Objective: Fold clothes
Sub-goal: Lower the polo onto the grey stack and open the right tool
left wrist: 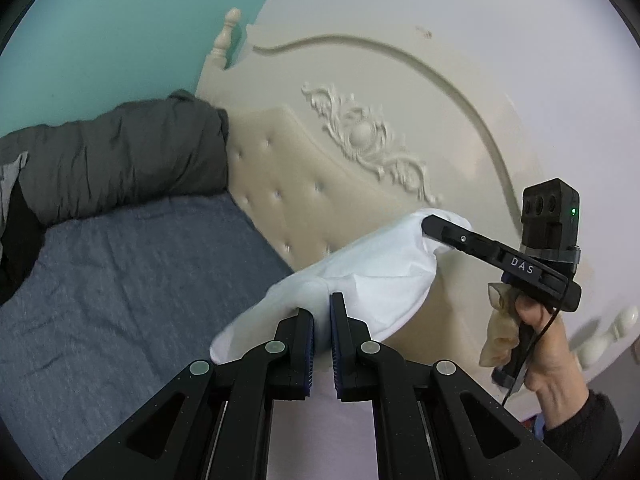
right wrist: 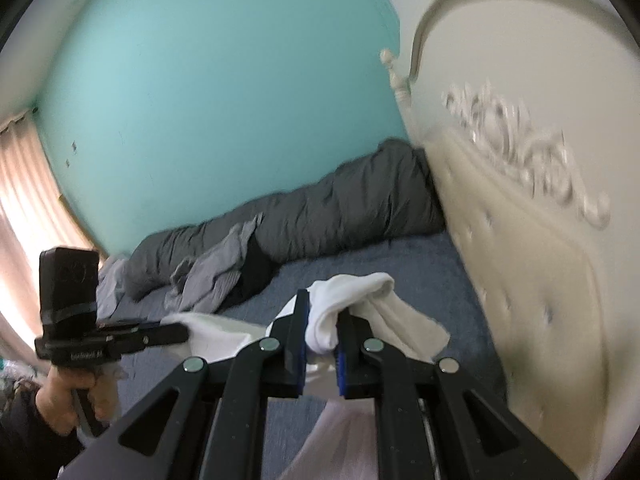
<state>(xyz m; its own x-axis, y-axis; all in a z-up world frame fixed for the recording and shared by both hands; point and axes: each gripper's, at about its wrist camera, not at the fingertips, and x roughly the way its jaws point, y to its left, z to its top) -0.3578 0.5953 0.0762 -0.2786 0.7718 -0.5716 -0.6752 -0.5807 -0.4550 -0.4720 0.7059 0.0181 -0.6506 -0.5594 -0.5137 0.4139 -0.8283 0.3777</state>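
Both claws pinched the soft white cotton garment (left wrist: 360, 276) aloft above the blue-grey textured bedspread (left wrist: 132, 280): left gripper (left wrist: 322, 312) nearly closed on one edge, right gripper (right wrist: 323, 312) on bunched cloth at three o'clock. The garment hung creased and no finished fold showed; more rumpled grey clothes (right wrist: 216, 276) lay at ten o'clock.

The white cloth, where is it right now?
The white cloth hangs in the air above the blue bed, pinched between the left gripper and right gripper, near the cream headboard.

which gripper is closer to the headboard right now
Right. The right gripper, shut on the white garment, is up beside the tufted headboard. The left gripper grips the same garment farther out over the blue bedcover.
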